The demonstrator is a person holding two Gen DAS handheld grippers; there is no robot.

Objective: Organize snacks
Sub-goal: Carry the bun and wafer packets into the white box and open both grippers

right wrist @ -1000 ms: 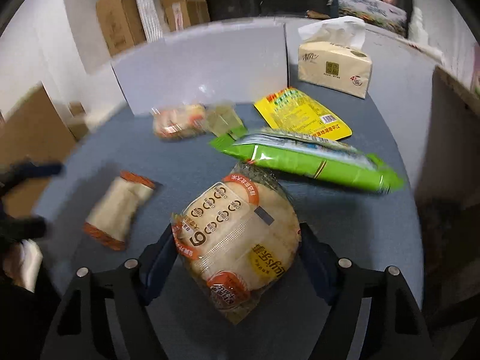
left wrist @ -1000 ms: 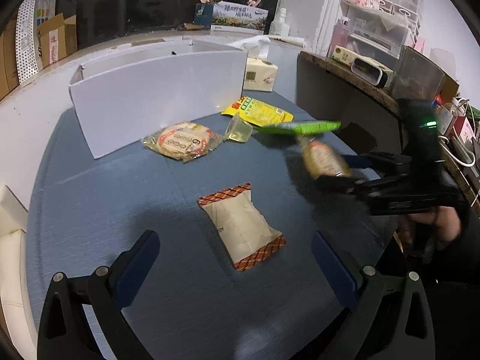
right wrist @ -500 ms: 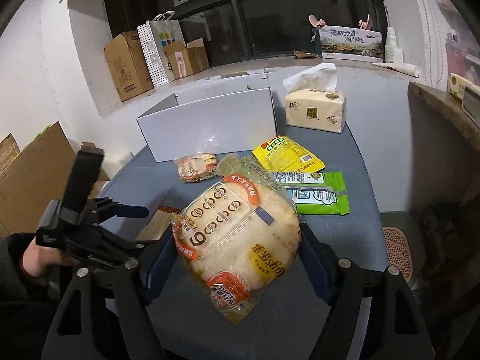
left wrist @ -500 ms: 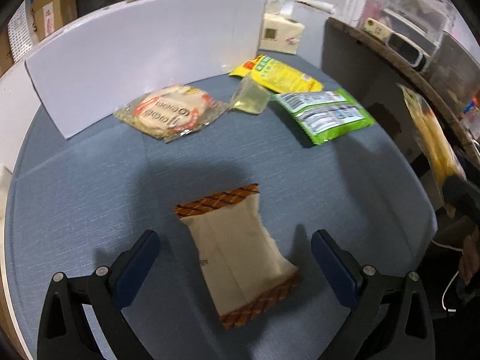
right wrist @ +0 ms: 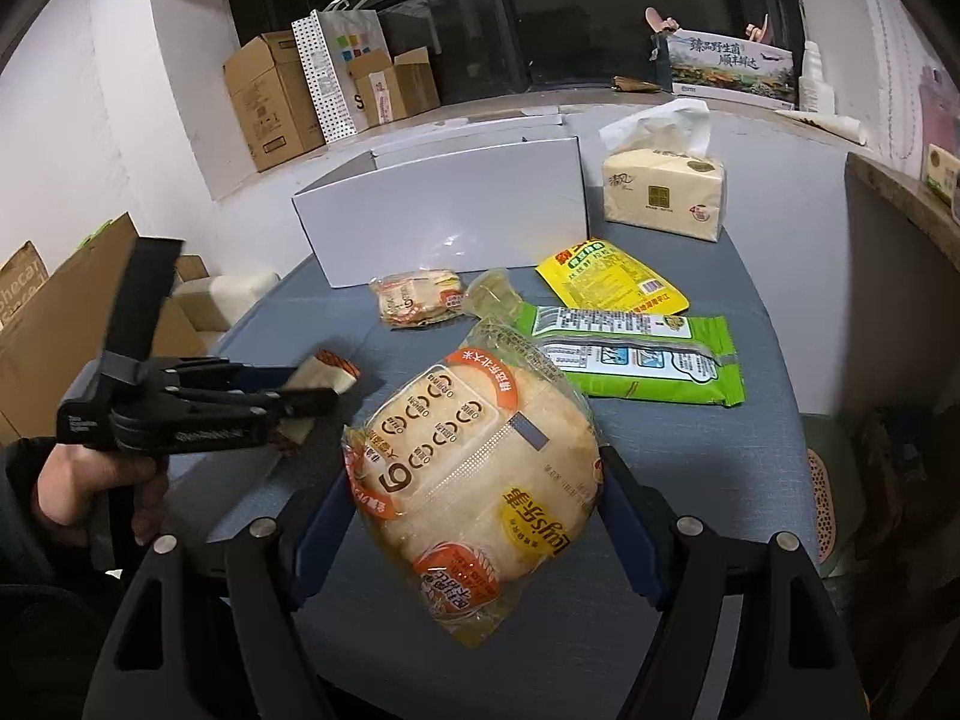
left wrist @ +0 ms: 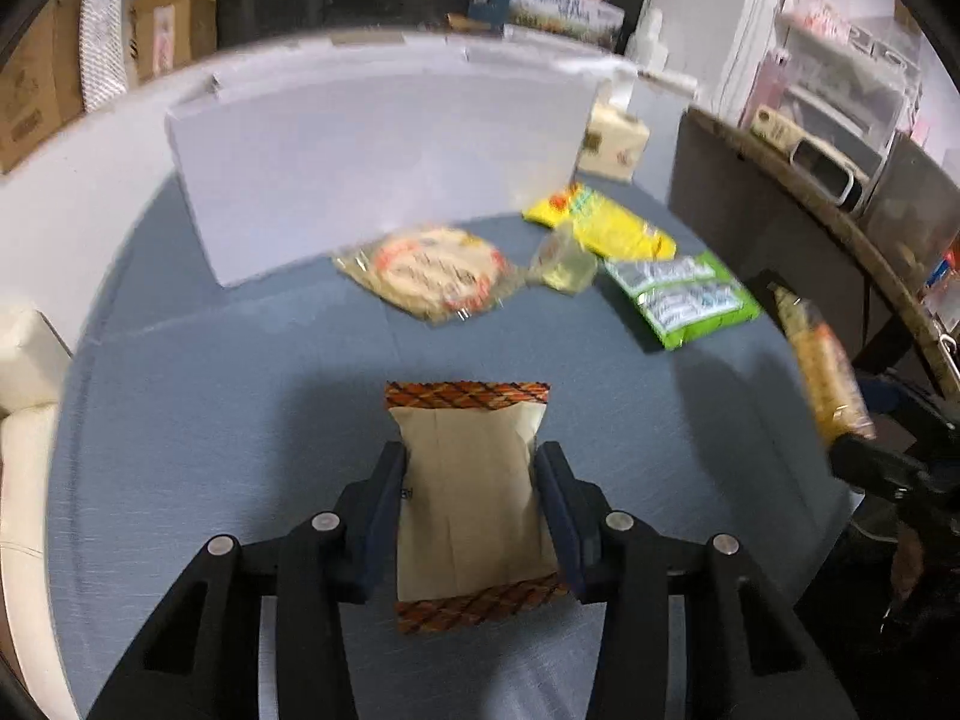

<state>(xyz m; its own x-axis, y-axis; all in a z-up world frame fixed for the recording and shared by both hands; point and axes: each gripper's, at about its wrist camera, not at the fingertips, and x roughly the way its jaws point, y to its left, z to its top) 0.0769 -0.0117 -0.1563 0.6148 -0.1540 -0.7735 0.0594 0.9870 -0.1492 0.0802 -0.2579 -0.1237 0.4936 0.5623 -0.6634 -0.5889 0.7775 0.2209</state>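
The left tool [left wrist: 471,468] is closing on a cream snack packet [left wrist: 471,516] with orange checked ends, and its blue pads already touch the packet's two long sides. The packet lies flat on the blue worktop [left wrist: 210,420], its long axis running near to far, one checked end toward the camera and the other pointing at the white box [left wrist: 372,150]. The worktop between the packet and that box is bare.

Farther off, in front of the box, lie a round rice-cracker pack [left wrist: 435,276], a small clear packet [left wrist: 564,261], a yellow packet [left wrist: 600,225] and a green packet [left wrist: 684,297], side by side from left to right. A tissue pack [right wrist: 663,189] stands at the box's right end.

The right tool [right wrist: 474,492] is clamped wide on a second round cracker bag [right wrist: 474,480], held off the worktop and tilted, its print upside down to the camera. The person's hand [right wrist: 90,480] grips the left tool's handle.
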